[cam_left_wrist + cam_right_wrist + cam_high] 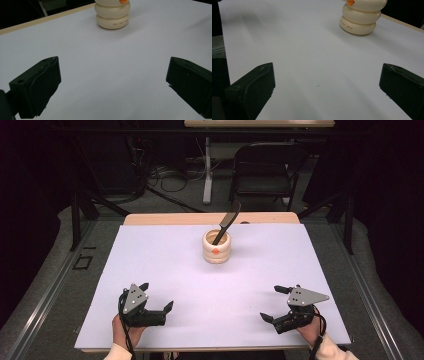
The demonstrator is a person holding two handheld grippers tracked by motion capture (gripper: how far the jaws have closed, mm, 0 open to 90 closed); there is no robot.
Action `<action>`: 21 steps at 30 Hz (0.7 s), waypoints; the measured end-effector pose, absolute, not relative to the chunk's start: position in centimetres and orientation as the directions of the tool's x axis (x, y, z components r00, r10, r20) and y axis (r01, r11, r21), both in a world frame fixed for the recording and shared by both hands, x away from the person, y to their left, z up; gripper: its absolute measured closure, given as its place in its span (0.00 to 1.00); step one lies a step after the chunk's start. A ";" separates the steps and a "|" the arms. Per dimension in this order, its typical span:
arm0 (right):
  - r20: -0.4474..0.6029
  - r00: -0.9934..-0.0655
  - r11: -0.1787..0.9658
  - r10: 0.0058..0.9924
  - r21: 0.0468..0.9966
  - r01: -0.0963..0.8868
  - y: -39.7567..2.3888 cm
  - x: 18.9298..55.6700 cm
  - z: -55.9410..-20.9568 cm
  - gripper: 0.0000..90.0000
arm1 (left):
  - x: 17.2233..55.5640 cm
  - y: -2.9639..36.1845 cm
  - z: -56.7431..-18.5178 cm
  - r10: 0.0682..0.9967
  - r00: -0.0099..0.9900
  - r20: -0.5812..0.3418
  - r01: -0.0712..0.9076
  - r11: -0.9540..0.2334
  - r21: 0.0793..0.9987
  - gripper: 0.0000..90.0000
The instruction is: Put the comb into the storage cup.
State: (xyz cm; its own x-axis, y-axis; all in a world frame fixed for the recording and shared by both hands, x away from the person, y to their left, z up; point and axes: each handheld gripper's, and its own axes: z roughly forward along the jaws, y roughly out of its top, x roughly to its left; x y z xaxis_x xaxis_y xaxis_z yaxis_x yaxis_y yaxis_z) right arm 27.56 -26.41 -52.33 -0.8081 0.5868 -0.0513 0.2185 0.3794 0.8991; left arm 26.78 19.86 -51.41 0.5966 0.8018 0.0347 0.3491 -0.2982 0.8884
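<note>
Standing near the far edge of the desk (150, 270), about at its middle, is a cream ribbed holder (216, 248) with an orange mark on its side. A black comb (226, 223) leans inside it, its top tilted toward the far right. The left gripper (158, 296) rests near the front left corner, released, its jaws wide apart with nothing between them. The right gripper (274, 303) rests near the front right corner, also released and not holding anything. Both are well apart from the holder.
</note>
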 end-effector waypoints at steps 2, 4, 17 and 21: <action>-0.052 -0.809 0.381 0.585 0.899 0.218 -26.4 27.6 -52.3 0.00 | 26.6 20.0 -51.5 0.803 0.595 0.033 0.351 -0.297 0.888 0.00; -0.051 -0.809 0.381 0.586 0.898 0.219 -26.4 27.6 -52.3 0.00 | 26.5 20.1 -51.6 0.804 0.594 0.032 0.353 -0.296 0.888 0.00; -0.047 -0.808 0.381 0.587 0.897 0.224 -26.4 27.6 -52.4 0.00 | 25.6 20.5 -52.0 0.803 0.595 0.017 0.367 -0.291 0.884 0.00; -0.047 -0.809 0.381 0.586 0.897 0.225 -26.3 27.6 -52.4 0.00 | 25.2 20.6 -52.1 0.805 0.594 0.015 0.373 -0.291 0.881 0.00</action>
